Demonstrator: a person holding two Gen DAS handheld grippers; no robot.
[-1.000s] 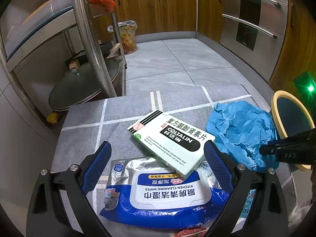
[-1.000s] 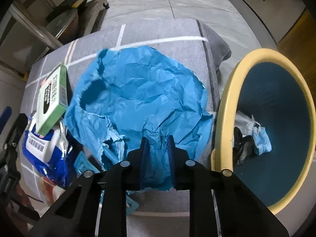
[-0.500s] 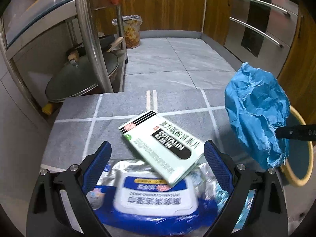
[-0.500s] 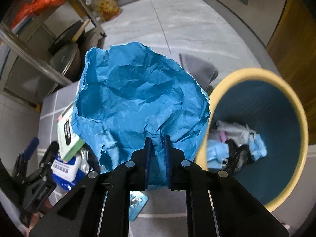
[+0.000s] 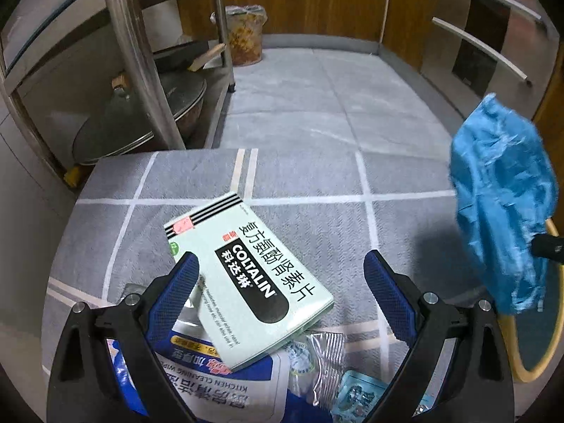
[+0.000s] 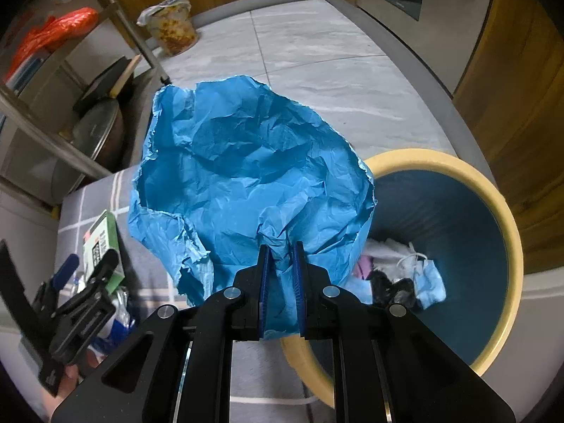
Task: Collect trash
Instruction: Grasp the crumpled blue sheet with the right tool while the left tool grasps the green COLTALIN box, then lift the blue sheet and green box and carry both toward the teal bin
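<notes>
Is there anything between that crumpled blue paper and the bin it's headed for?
Nothing visible. The right tongs hold the blue paper in the air beside the yellow-rimmed bin, whose mouth is open, with only some trash at the bottom.

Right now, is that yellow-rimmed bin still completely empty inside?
No: the right-hand view shows the bin already holding crumpled trash, including a blue face mask and some white and black scraps at its bottom.
</notes>
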